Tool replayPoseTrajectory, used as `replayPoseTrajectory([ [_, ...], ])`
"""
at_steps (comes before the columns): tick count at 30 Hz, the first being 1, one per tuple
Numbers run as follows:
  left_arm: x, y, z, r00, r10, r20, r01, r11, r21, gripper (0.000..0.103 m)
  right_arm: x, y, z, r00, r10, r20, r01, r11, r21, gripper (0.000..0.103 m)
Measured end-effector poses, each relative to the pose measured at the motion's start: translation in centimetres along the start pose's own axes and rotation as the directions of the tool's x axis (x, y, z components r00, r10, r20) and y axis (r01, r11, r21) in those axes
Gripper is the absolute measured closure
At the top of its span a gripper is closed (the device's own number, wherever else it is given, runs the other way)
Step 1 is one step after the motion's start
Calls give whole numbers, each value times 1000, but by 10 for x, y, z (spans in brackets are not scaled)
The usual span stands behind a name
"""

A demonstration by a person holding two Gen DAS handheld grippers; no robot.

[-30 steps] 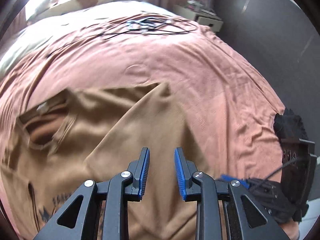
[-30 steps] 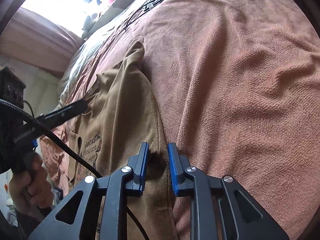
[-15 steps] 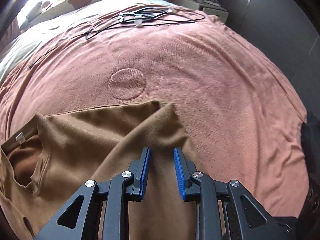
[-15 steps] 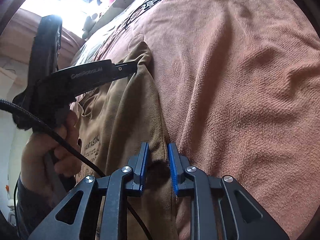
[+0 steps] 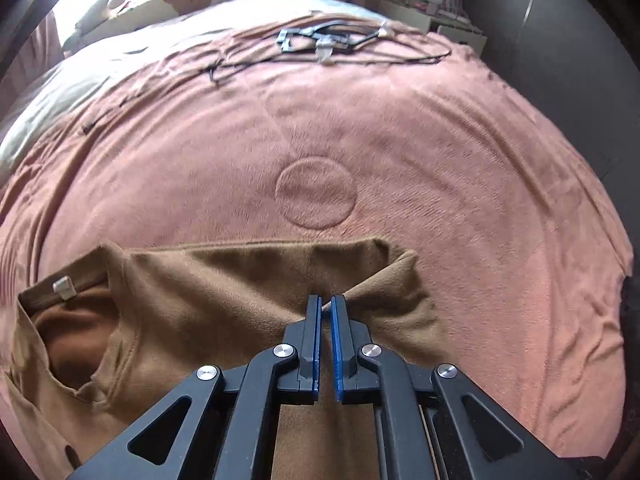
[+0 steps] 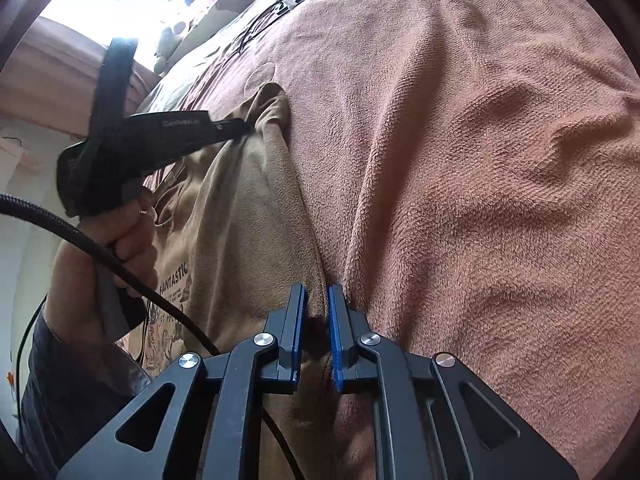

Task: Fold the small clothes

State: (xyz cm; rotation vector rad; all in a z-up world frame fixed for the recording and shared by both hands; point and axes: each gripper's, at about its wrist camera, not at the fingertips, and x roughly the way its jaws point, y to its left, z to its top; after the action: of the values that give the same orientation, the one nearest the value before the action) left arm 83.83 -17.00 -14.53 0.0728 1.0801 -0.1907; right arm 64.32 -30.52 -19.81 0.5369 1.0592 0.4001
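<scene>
Both hand-held grippers pinch the shirt (image 5: 224,304): the left hand-held gripper (image 5: 326,304) at the sleeve, the right hand-held gripper (image 6: 316,300), jaws closing, nearer the hem. Lifting together should keep that edge taut.

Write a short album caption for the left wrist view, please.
Left gripper pinching a fold of the brown T-shirt on a pink blanket.

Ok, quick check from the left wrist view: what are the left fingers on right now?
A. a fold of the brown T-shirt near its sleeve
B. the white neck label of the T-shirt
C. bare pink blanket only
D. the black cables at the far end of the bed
A: the left gripper has its fingers pinched on a raised fold of the brown T-shirt by the sleeve, well short of the cables.
</scene>
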Motion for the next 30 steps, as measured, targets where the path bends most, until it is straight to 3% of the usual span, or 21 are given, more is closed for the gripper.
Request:
replayPoseTrajectory([
  [4,-8,-15,0,997,-81,1,80,996,34,96,-3,-1,-3,1000,3,0,-3,1000,3,95],
  [9,20,-34,6,999,-45,-29,47,996,74,96,-4,-5,-3,1000,13,-3,-13,1000,13,95],
  [13,36,-27,12,998,-67,-8,67,998,-11,96,-6,-11,-2,1000,30,-8,-30,999,36,95],
  [18,42,-32,21,999,-45,21,44,999,11,96,-5,-11,0,1000,25,-8,-25,999,34,95],
  [22,23,-28,27,997,-64,41,65,998,-23,96,-9,-9,0,1000,29,-1,-29,999,29,93],
  [26,-15,-27,13,996,-55,75,53,998,37,96,-21,1,-1,1000,24,14,-24,1000,-7,92],
  [28,-23,-17,2,997,-54,55,52,998,34,96,-24,5,-3,1000,17,26,-16,1000,-19,87],
  [30,-27,-5,-9,998,-48,29,47,999,23,96,-26,8,-6,999,13,31,-12,1000,-24,62],
])
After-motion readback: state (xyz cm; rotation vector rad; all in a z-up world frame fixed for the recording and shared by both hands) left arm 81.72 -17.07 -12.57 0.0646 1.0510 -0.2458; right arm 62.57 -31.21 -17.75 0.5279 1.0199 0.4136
